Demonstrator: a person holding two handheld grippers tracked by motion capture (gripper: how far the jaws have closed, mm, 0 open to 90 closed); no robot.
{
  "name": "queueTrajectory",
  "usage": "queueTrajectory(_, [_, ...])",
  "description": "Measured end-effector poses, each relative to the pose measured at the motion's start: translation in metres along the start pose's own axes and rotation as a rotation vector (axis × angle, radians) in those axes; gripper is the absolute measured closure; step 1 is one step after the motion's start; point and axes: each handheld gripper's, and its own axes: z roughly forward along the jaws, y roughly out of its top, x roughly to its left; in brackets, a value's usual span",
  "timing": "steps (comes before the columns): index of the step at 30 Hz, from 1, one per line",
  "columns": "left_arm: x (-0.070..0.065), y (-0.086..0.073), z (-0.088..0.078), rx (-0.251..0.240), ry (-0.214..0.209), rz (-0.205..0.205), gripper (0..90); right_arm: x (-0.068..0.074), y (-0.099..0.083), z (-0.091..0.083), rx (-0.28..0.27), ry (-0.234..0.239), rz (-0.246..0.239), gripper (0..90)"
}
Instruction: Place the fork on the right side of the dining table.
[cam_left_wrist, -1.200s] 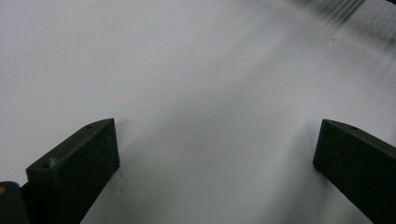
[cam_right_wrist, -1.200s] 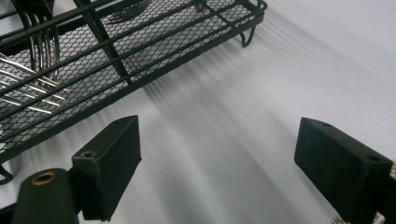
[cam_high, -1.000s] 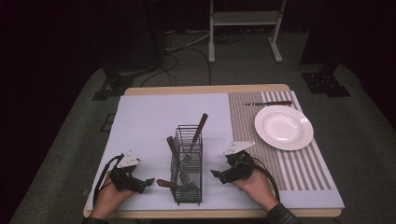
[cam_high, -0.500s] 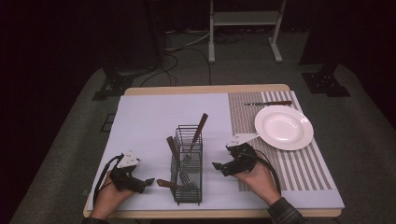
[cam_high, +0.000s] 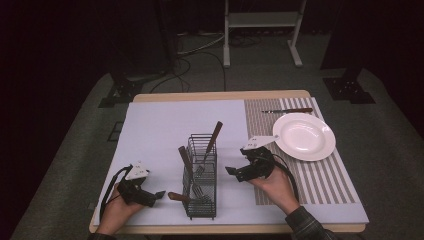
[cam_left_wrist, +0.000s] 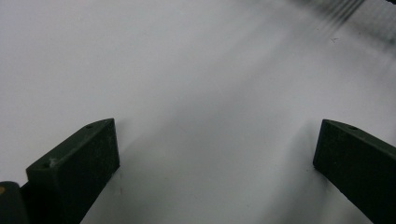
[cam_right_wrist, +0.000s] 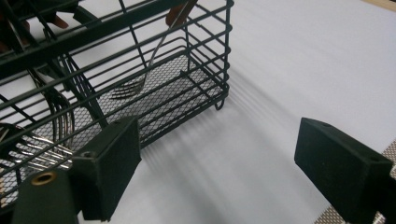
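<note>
1. Black wire caddy (cam_high: 201, 175), rectangular, open-sided w/ fine mesh floor, stands on the white sheet (cam_high: 160, 130) at table centre-front. Long axis runs front-to-back in the high view.
2. Cutlery in caddy: I count 3 brown wooden handles in the high view. One handle (cam_high: 215, 133) leans up and toward the far right, clear of the rim. One handle (cam_high: 185, 158) leans toward the far left. One handle (cam_high: 178, 196) pokes out low through the left side, near horizontal, pointing at my left gripper.
3. Right gripper view: metal fork tines (cam_right_wrist: 127, 90) rest on the mesh floor, shiny steel. More tines lie lower left in that view; exact count I cannot tell.
4. Left gripper (cam_high: 159, 194): near the front-left edge of the table, tips just beside the low handle, not touching. Jaws stand wide apart, nothing between them; bare white sheet beneath in the left gripper view.
5. Right gripper (cam_high: 230, 171): just right of the caddy, pointing left at its side wall, apart from the wire. Jaws spread wide, holding nothing. Right gripper view has the caddy corner (cam_right_wrist: 219, 100) close ahead, left of centre.
6. Striped mat (cam_high: 310, 170), grey/white ribbed weave, covers the right part of the table. 1 white round plate (cam_high: 304, 136), glossy, sits on it.
7. 1 knife (cam_high: 287, 110), brown handle, lies beyond the plate, long axis left-right, handle to the right.
8. Table (cam_high: 220, 95): pale wood edge.
</note>
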Motion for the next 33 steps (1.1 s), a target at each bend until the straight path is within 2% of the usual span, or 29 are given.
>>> queueTrajectory(21, [0.000, 0.000, 0.000, 0.001, -0.001, 0.000, 0.0, -0.006, 0.027, -0.010, -0.074, 0.010, 0.017, 13.4])
queueTrajectory(33, [0.000, 0.000, 0.000, 0.003, -0.001, 0.001, 0.0, -0.011, 0.046, -0.017, -0.140, 0.017, 0.026, 13.5])
